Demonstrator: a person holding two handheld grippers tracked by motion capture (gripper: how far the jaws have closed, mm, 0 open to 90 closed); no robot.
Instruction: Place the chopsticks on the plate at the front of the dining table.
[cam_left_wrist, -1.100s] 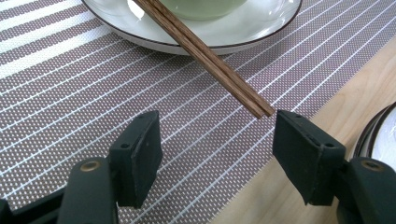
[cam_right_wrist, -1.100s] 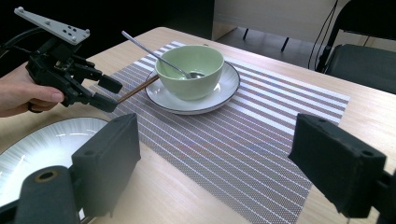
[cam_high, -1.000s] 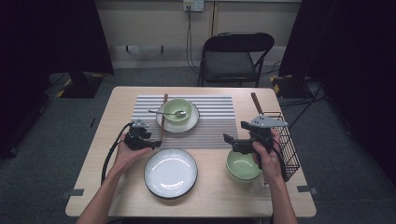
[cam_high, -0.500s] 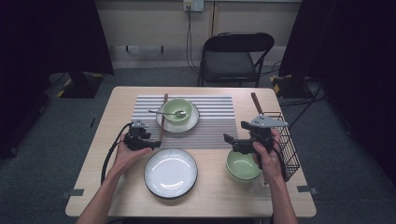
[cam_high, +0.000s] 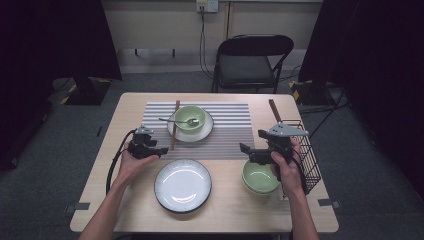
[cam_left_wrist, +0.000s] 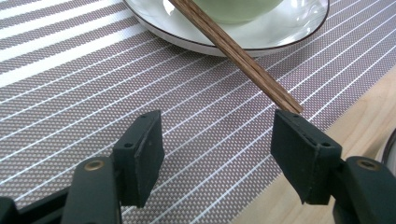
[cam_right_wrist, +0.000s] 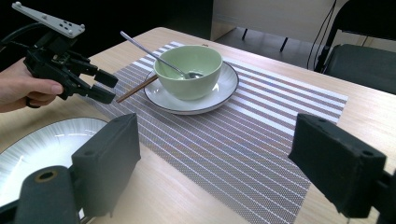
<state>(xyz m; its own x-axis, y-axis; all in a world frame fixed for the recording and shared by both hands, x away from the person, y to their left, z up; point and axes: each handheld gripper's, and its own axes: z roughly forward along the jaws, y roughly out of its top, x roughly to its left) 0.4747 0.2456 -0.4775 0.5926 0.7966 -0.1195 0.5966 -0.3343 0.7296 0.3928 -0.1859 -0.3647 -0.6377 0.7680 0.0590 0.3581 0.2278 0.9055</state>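
On the striped grey-and-white woven placemat, just left of the white black-rimmed saucer that carries the pale green ceramic bowl with the metal spoon in it, lies the pair of brown wooden chopsticks, their far part leaning over the saucer's rim and their near tips coming down toward the placemat's front edge. The left gripper sits just at those near tips: in the left gripper view the chopstick ends reach right to the top of one black jaw, while the jaws stand spread with nothing pinched between them. Nothing much has changed over the last second: against both earlier high views the chopsticks, saucer and bowl lie exactly as they did, and both hands hold the same places. That suggests the reach is over and the grasp has not begun; to my judgement the chopsticks are not yet between the pads, so the left gripper needs to shift sideways along the placemat edge before closing. Farther from the placemat, the large white ridged plate rests in front of it, untouched. The right gripper hovers over the placemat's right front corner, jaws wide apart and empty, above a second pale green bowl beside the black wire basket.
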